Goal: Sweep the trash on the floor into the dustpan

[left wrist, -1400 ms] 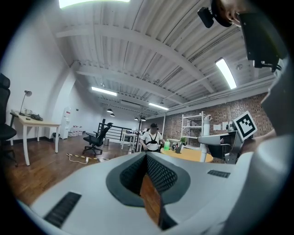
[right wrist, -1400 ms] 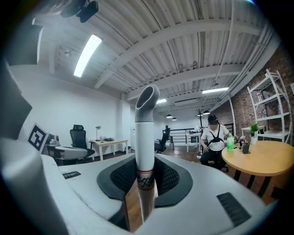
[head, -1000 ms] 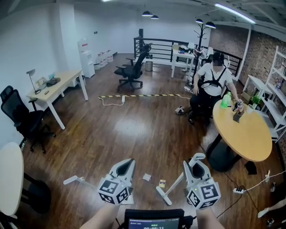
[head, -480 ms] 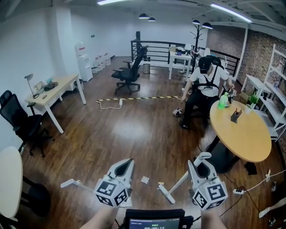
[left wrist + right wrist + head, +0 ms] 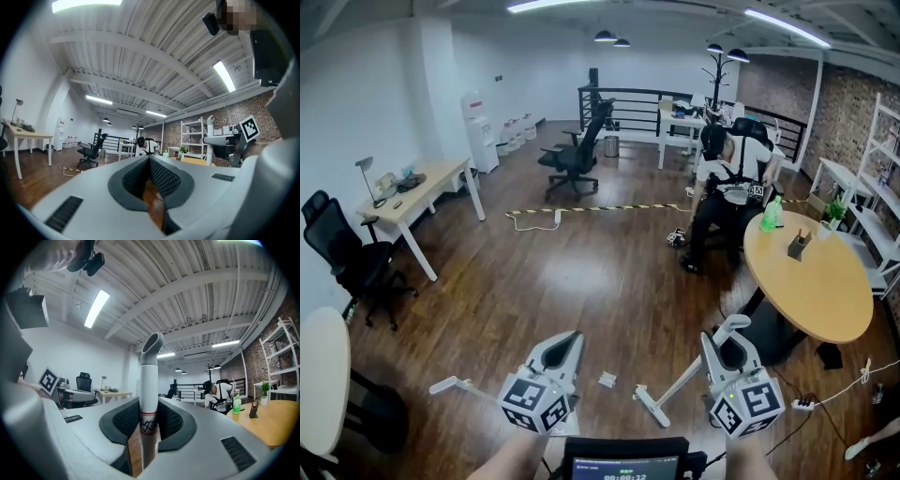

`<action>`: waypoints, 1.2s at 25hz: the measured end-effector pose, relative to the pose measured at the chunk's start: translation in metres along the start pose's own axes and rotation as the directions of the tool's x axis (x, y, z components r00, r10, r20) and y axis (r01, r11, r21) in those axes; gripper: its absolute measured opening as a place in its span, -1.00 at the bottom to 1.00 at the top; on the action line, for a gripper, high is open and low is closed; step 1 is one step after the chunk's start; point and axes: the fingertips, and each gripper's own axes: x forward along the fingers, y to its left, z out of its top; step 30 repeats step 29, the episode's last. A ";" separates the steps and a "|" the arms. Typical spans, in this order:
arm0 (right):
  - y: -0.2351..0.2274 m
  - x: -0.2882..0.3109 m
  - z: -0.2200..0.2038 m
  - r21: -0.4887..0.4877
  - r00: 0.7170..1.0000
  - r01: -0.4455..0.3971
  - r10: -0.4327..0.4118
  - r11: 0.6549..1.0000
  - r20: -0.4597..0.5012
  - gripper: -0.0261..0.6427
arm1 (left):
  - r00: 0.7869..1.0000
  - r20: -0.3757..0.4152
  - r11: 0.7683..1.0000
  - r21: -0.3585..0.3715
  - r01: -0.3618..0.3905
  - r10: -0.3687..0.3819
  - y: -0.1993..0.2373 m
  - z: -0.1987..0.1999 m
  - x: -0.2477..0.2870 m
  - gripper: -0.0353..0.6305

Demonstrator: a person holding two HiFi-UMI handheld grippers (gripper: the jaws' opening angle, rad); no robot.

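Observation:
My right gripper (image 5: 724, 343) is shut on a white broom handle (image 5: 689, 375), which slants down left to the broom head (image 5: 649, 406) on the wooden floor. In the right gripper view the handle (image 5: 149, 380) stands upright between the pads of that gripper (image 5: 149, 423). A small pale scrap of trash (image 5: 607, 380) lies on the floor between the two grippers. My left gripper (image 5: 565, 345) hovers left of the scrap, and in its own view this gripper (image 5: 150, 165) has its jaws together with nothing showing between them. A white long-handled piece (image 5: 450, 384) runs left from under it.
A round wooden table (image 5: 811, 281) stands at the right, with a seated person (image 5: 727, 183) behind it. A cable and power strip (image 5: 802, 403) lie on the floor at the right. At the left are a black chair (image 5: 347, 253) and a white table edge (image 5: 319, 375).
The right gripper and the broom head have edged slightly right. The small yellow scrap seen earlier beside the broom head no longer shows. The person at the back has leaned forward.

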 end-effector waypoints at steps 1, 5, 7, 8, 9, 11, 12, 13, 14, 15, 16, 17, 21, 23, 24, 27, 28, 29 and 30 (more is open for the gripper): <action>0.002 0.002 0.001 0.000 1.000 -0.001 0.001 1.000 0.001 -0.61 | 1.000 0.001 1.000 0.001 0.000 0.000 0.002 0.002 -0.001 -0.88; 0.009 0.006 0.004 -0.001 1.000 -0.003 0.003 1.000 0.005 -0.61 | 1.000 0.013 1.000 -0.005 0.004 -0.004 0.007 0.015 -0.007 -0.88; 0.006 0.004 0.003 0.001 1.000 0.003 -0.003 1.000 0.004 -0.61 | 1.000 0.018 1.000 0.000 0.009 -0.009 0.005 0.020 -0.007 -0.88; 0.005 0.003 0.002 0.003 1.000 0.008 -0.008 1.000 0.004 -0.61 | 1.000 0.018 1.000 0.006 0.009 -0.009 0.004 0.020 -0.007 -0.88; 0.004 0.002 0.002 0.004 1.000 0.010 -0.010 1.000 0.004 -0.61 | 1.000 0.018 1.000 0.010 0.009 -0.009 0.004 0.020 -0.007 -0.88; 0.005 0.000 0.003 0.003 1.000 0.010 -0.010 1.000 0.005 -0.61 | 1.000 0.013 1.000 0.007 0.004 -0.004 0.005 0.021 -0.010 -0.88; 0.006 -0.001 0.003 0.003 1.000 0.009 -0.009 1.000 0.006 -0.61 | 1.000 0.009 1.000 0.003 0.001 -0.001 0.006 0.021 -0.010 -0.88; 0.005 -0.001 0.003 0.003 1.000 0.008 -0.008 1.000 0.007 -0.61 | 1.000 0.006 1.000 -0.001 -0.001 0.001 0.006 0.019 -0.010 -0.88; 0.005 -0.001 0.002 0.003 1.000 0.007 -0.007 1.000 0.007 -0.61 | 1.000 0.003 1.000 -0.003 0.000 0.000 0.006 0.017 -0.010 -0.88; 0.004 -0.001 0.001 0.003 1.000 0.007 -0.007 1.000 0.007 -0.61 | 1.000 0.002 1.000 -0.005 0.002 -0.002 0.006 0.014 -0.009 -0.88; 0.004 -0.001 0.000 0.002 1.000 0.008 -0.008 1.000 0.006 -0.61 | 1.000 0.001 1.000 -0.005 0.005 -0.005 0.006 0.011 -0.008 -0.88; 0.004 -0.001 -0.001 0.002 1.000 0.008 -0.008 1.000 0.006 -0.61 | 1.000 -0.001 1.000 -0.005 0.008 -0.008 0.006 0.010 -0.007 -0.88; 0.010 -0.001 0.001 0.000 1.000 0.005 -0.005 1.000 0.003 -0.61 | 1.000 -0.001 1.000 -0.006 0.014 -0.014 0.008 0.011 -0.010 -0.88; 0.014 -0.001 0.003 -0.001 1.000 0.005 -0.005 1.000 0.002 -0.61 | 1.000 0.000 1.000 -0.008 0.015 -0.015 0.010 0.013 -0.012 -0.88; 0.015 -0.001 0.004 -0.001 1.000 0.005 -0.005 1.000 0.002 -0.61 | 1.000 0.000 1.000 -0.010 0.016 -0.016 0.010 0.014 -0.013 -0.88; 0.014 -0.004 0.006 -0.003 1.000 0.004 -0.004 1.000 0.000 -0.61 | 1.000 -0.001 1.000 -0.012 0.015 -0.015 0.007 0.014 -0.014 -0.88; 0.014 -0.005 0.005 -0.003 1.000 0.004 -0.004 1.000 0.000 -0.61 | 1.000 -0.003 1.000 -0.012 0.015 -0.015 0.006 0.014 -0.014 -0.88; 0.013 -0.006 0.005 -0.004 1.000 0.004 -0.004 1.000 -0.001 -0.61 | 1.000 -0.004 1.000 -0.013 0.015 -0.015 0.004 0.013 -0.013 -0.88; 0.013 -0.006 0.005 -0.004 1.000 0.004 -0.004 1.000 -0.001 -0.61 | 1.000 -0.004 1.000 -0.013 0.015 -0.015 0.004 0.013 -0.013 -0.88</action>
